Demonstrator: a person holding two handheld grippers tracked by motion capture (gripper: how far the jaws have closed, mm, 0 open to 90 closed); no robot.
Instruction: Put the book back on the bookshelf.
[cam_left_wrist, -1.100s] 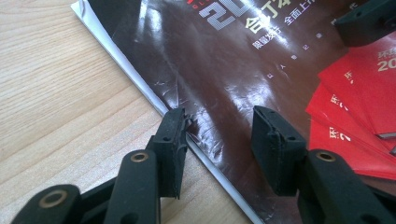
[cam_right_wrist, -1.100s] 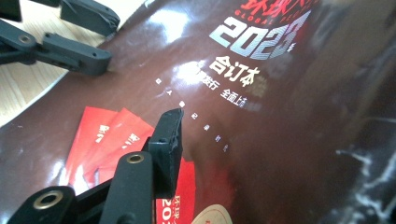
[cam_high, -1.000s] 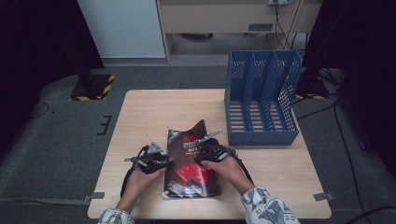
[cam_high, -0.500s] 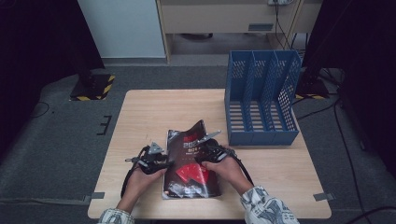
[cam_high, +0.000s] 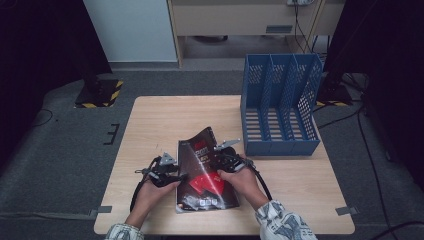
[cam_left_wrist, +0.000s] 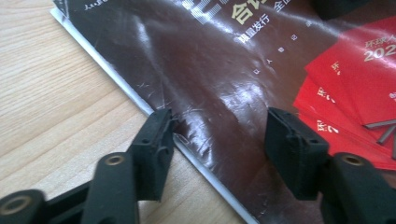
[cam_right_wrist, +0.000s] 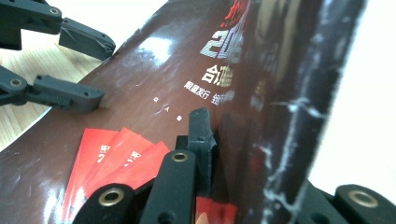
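Observation:
A glossy dark brown magazine (cam_high: 202, 175) with red cards printed on its cover lies on the wooden table (cam_high: 165, 120) near the front edge. My left gripper (cam_high: 181, 176) is at its left edge and open. Its jaws have just been opening and straddle the edge (cam_left_wrist: 219, 135), with the cover (cam_left_wrist: 224, 70) between them and no pad pressing. My right gripper (cam_high: 216, 159) is shut on the magazine's right side. Its jaws have just been closing on the upturned cover (cam_right_wrist: 280, 93), which hides the right jaw. The left gripper (cam_right_wrist: 106, 72) also appears in the right gripper view.
A blue slotted file rack (cam_high: 280, 105) with three compartments stands at the table's right rear, just beyond the right hand. Bare wood stretches behind and to the left of the magazine. Grey carpet surrounds the table.

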